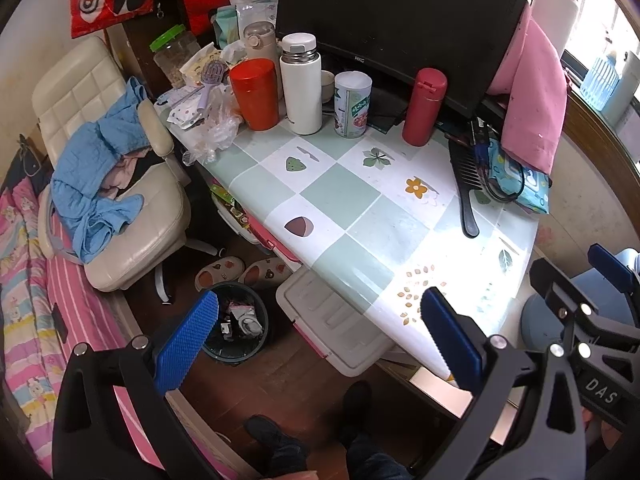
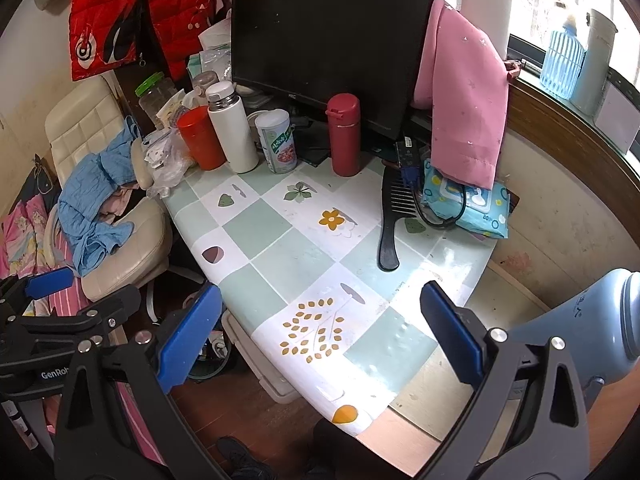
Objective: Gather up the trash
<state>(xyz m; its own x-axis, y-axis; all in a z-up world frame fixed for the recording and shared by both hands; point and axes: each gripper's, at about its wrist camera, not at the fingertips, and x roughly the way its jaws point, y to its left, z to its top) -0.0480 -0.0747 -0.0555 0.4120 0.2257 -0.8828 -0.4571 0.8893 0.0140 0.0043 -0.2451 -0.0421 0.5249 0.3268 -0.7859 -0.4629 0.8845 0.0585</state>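
Note:
A black trash bin (image 1: 236,324) with scraps inside stands on the floor beside the table, below my left gripper (image 1: 320,332), which is open and empty above the table's near corner. A crumpled clear plastic bag (image 1: 218,124) lies at the table's far left edge; it also shows in the right wrist view (image 2: 168,168). My right gripper (image 2: 320,328) is open and empty over the near part of the checked tablecloth (image 2: 280,248). The right gripper also shows at the right edge of the left wrist view (image 1: 592,300). Only the bin's rim (image 2: 208,374) shows in the right wrist view.
Red cup (image 1: 256,94), white flask (image 1: 301,84), tin can (image 1: 352,104) and red flask (image 1: 423,106) stand before a monitor (image 1: 396,28). A black comb (image 1: 466,184) and blue tissue pack (image 1: 520,178) lie right. A chair (image 1: 120,200), slippers (image 1: 240,272) and a storage box (image 1: 332,320) stand left.

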